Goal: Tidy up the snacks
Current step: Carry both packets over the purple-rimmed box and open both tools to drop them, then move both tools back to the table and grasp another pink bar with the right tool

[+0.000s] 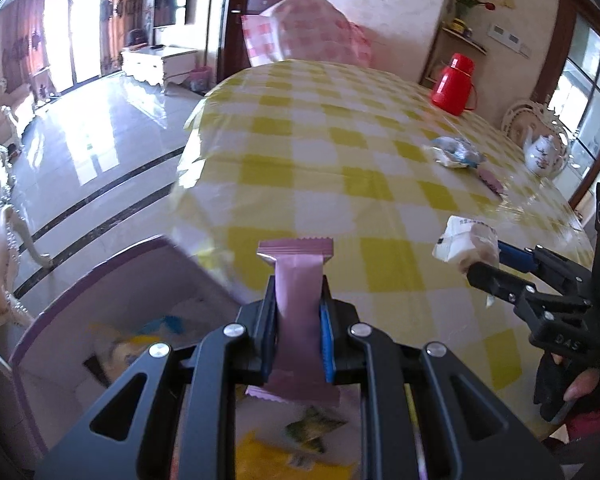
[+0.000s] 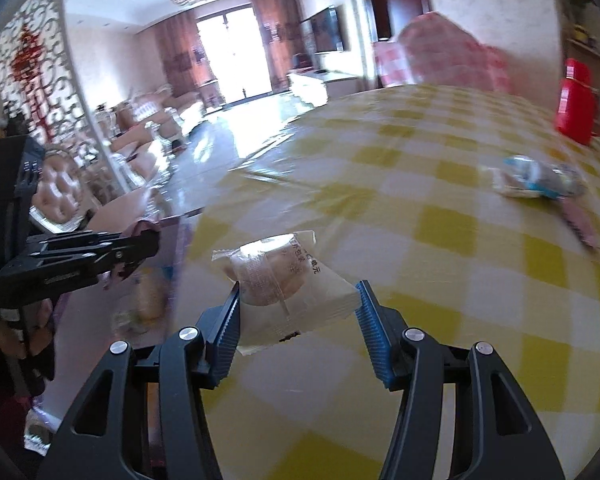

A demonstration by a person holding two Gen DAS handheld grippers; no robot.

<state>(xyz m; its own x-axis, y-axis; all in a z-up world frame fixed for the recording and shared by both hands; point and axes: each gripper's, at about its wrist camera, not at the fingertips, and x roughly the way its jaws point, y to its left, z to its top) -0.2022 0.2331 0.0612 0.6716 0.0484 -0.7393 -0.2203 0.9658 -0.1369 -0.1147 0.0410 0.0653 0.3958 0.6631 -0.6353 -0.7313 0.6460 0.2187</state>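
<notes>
My left gripper [image 1: 298,294] is shut on a pink snack bar [image 1: 298,276], which stands upright between the pads over the table's near edge. Below it and to its left is a white storage box with a purple rim [image 1: 80,280], holding several snack packets. My right gripper [image 2: 300,296] is shut on a clear-wrapped round pastry [image 2: 276,276], held above the yellow checked tablecloth [image 2: 440,280]. The left wrist view shows the right gripper [image 1: 488,258] and its pastry [image 1: 460,240] at the right. The right wrist view shows the left gripper [image 2: 140,246] at the left.
A blue-and-white snack packet [image 1: 456,152] and a pink bar [image 1: 490,180] lie further back on the table. A red thermos [image 1: 454,84] and a white teapot [image 1: 544,156] stand at the far right. A pink checked chair [image 1: 312,28] is behind the table, and glossy floor lies to the left.
</notes>
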